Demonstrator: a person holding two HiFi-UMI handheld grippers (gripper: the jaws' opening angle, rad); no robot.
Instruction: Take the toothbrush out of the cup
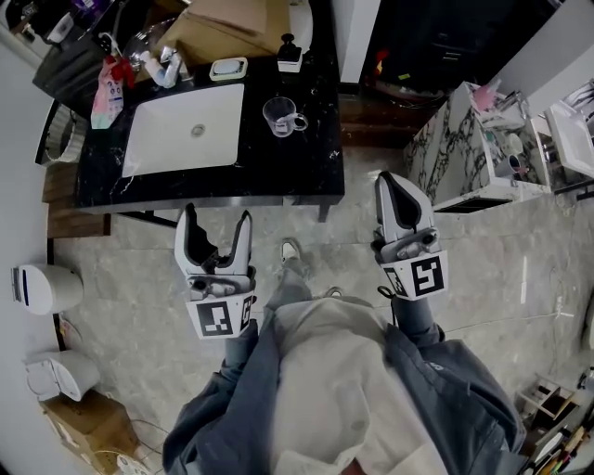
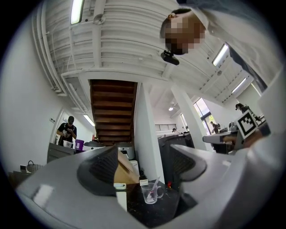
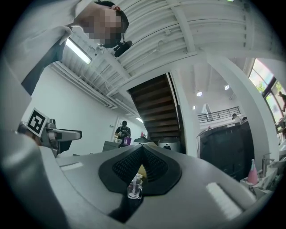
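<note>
A clear glass cup (image 1: 281, 116) with a handle stands on the black marble counter (image 1: 306, 167), right of the white sink. A toothbrush (image 2: 153, 189) leans inside the cup (image 2: 150, 193); through the right gripper's jaws the cup (image 3: 134, 188) shows small and far. My left gripper (image 1: 217, 234) hovers over the floor in front of the counter, jaws open and empty. My right gripper (image 1: 394, 197) hangs to the right, also short of the counter, its jaws shut with nothing between them. Both are well away from the cup.
A white sink (image 1: 186, 128) takes up the counter's left part. A soap dish (image 1: 228, 68), a cardboard box (image 1: 227, 28), bottles (image 1: 163, 65) and a pink pack (image 1: 108, 91) crowd the back. A marble cabinet (image 1: 459, 158) stands right. White bins (image 1: 46, 288) sit on the floor at left.
</note>
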